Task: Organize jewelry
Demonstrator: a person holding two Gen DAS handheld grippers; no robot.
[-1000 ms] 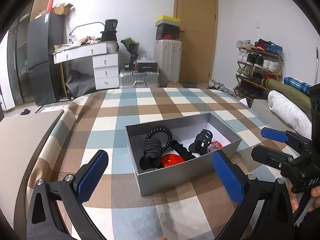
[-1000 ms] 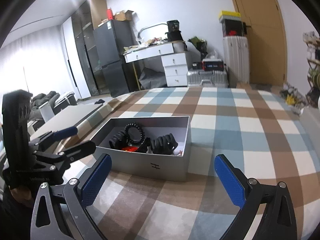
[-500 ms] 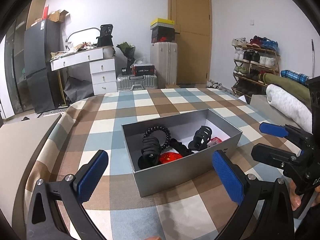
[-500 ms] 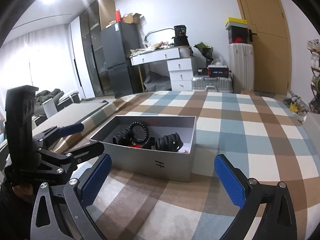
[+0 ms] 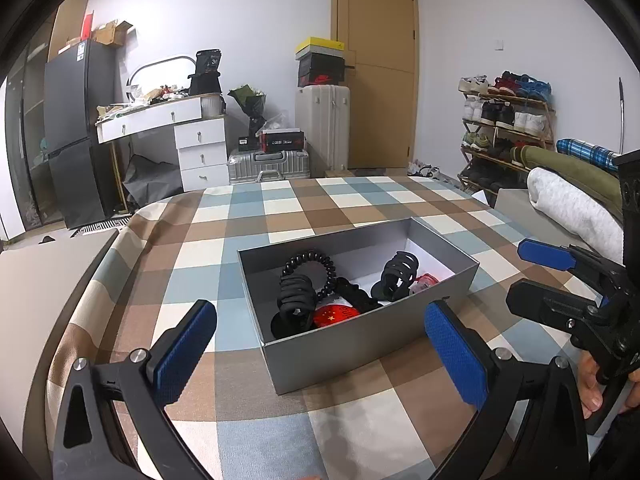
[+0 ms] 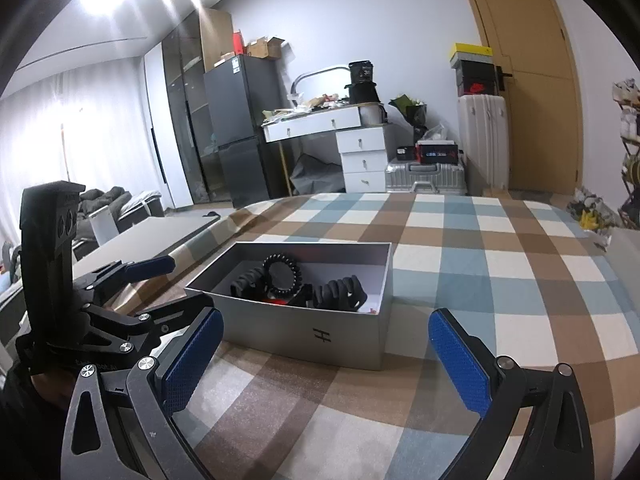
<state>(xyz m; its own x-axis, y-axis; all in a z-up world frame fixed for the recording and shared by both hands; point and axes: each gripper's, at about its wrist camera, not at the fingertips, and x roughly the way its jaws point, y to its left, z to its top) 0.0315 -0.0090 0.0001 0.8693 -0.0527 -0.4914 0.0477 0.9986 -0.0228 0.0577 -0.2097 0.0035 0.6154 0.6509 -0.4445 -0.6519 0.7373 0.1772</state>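
Grey box (image 5: 372, 340) on the checked desk (image 5: 248, 216), holding black claw clips (image 5: 296, 300), a coil hair tie (image 5: 308, 260) and a red item (image 5: 336, 316). Left hand-held gripper (image 5: 320, 344) wide open, empty, before the box. Right hand-held gripper (image 6: 324, 356) likewise spread, gripping nothing.

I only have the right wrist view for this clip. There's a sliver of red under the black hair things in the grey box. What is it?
Observer: The left wrist view shows a red piece with yellow stars, lying against the near wall of the grey box.
Operator: The black clips overlap for me. How many are there?
Observer: Two, standing apart: the nearer claw clip beside the red piece, and the farther claw clip toward the other end.
Operator: Anything else in there?
Observer: A small red and clear item sits next to the farther claw clip. I cannot tell what it is.
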